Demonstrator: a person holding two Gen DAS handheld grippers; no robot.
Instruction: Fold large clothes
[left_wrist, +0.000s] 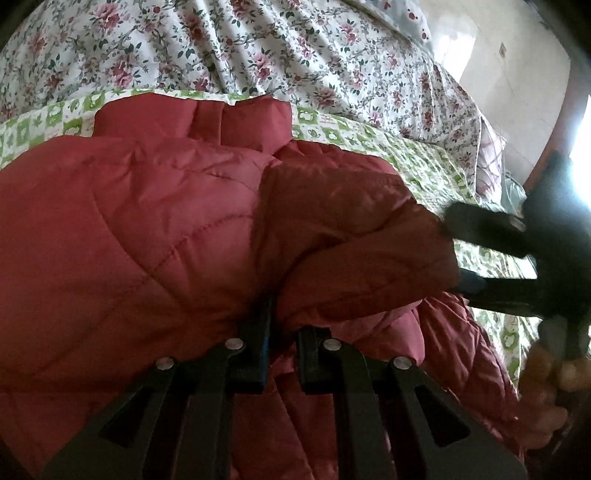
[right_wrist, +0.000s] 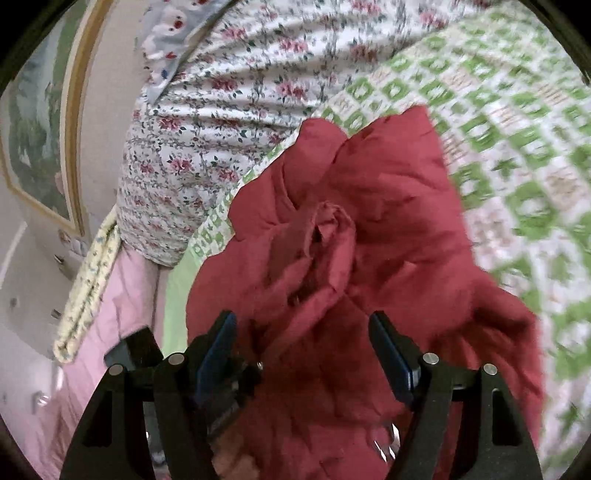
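Red quilted jacket (left_wrist: 147, 229) lies bunched on the bed's green-checked sheet (left_wrist: 424, 158), folding barely under way: left gripper (left_wrist: 282, 332) clenched on a fold, right gripper (right_wrist: 303, 354) spread wide, holding nothing.

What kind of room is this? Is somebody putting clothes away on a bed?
Most likely a bedroom. A red quilted jacket lies on a green-and-white checked sheet, with a rose-print quilt bunched behind it, and a framed picture hangs on the wall.
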